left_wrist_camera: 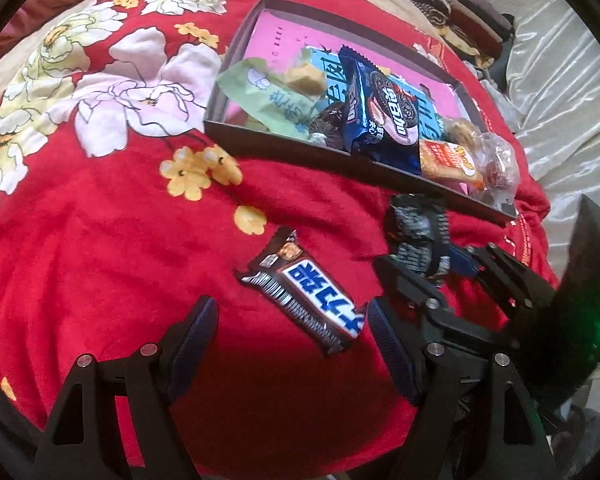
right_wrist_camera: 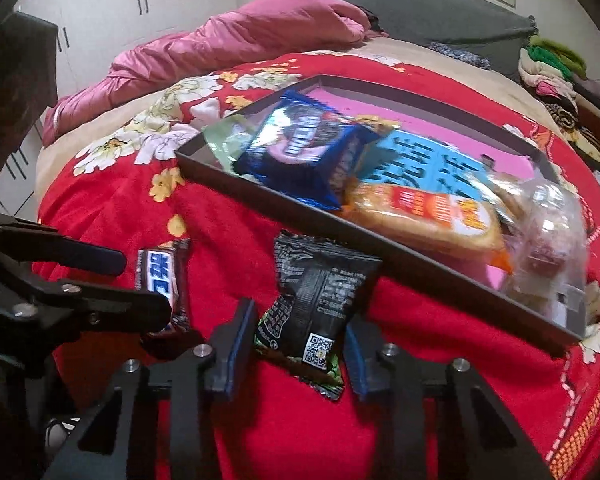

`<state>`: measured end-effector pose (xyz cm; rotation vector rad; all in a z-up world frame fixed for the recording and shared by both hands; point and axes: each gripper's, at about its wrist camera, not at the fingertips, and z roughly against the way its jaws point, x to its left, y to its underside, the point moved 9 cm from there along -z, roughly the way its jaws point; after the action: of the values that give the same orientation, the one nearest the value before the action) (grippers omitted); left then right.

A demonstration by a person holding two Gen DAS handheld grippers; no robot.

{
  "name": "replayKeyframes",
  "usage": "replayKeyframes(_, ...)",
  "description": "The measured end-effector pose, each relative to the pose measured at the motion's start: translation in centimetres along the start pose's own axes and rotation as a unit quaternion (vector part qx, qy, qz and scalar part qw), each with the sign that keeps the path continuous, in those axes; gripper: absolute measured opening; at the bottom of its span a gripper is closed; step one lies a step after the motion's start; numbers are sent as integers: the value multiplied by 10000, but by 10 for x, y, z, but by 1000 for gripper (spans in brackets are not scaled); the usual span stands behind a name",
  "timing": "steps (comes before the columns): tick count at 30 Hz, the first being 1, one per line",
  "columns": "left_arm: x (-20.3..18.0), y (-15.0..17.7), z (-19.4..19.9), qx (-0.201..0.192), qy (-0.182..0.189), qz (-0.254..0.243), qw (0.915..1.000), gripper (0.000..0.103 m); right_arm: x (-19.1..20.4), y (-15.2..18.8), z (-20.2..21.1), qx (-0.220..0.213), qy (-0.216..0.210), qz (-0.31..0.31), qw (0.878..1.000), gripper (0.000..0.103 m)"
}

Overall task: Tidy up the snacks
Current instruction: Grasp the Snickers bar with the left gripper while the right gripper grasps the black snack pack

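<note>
A brown chocolate bar (left_wrist_camera: 304, 292) with a blue and white label lies on the red flowered blanket (left_wrist_camera: 100, 240). My left gripper (left_wrist_camera: 291, 305) is open over its near end, a finger on each side and no pad pressing it. To its right a black snack packet (right_wrist_camera: 312, 300) with a QR code sits crumpled between the blue pads of my right gripper (right_wrist_camera: 300, 316), which is shut on it. Just beyond lies a shallow dark box (right_wrist_camera: 420, 268) with a pink floor, holding a blue cookie pack (right_wrist_camera: 300, 152), an orange cracker pack (right_wrist_camera: 424, 208) and other snacks.
The box also holds a green packet (left_wrist_camera: 260, 88), a light blue pack (right_wrist_camera: 428, 168) and a clear bag (right_wrist_camera: 548, 216) at its right end. A pink quilt (right_wrist_camera: 228, 44) lies bunched at the far side, folded clothes (right_wrist_camera: 552, 68) at the back right, white wardrobe doors (right_wrist_camera: 120, 0) behind.
</note>
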<state>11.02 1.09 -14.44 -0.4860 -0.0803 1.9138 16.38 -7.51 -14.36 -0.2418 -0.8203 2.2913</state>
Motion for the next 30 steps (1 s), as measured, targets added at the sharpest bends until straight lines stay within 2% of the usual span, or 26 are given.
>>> replayKeyframes(7, -6, -4, -18, -4, -360, 47, 9993, 78, -26, 7, 11, -40, -2, -418, 9991, 37)
replayKeyframes(12, -12, -6, -28, -77, -695, -114, 9975, 78, -24, 4, 10, -97, -64, -380, 9992, 35)
replayKeyframes(15, -17, -9, -29, -211, -869, -406, 9952, 69, -26, 1, 9, -134, -142, -449, 9988, 34)
replayKeyframes(17, -20, -10, -28, -339, -952, -626, 9929, 59, -27, 0, 8, -147, -190, -488, 9985, 33)
replayKeyframes(21, -26, -11, -24, -406, -831, -814, 9924, 47, -28, -1, 8, -174, -289, -580, 9977, 33)
replayKeyframes(22, -26, -12, -22, -408, -724, -796, 9934, 36, -29, -2, 10, -202, -343, -620, 9973, 32)
replayKeyframes(25, -21, -15, -14, -404, -424, -642, 9962, 34, -28, -6, 18, -359, -594, -781, 9945, 31)
replayKeyframes(30, -16, -16, -5, -398, -170, -540, 9976, 32, -28, -6, 23, -414, -707, -913, 9924, 31)
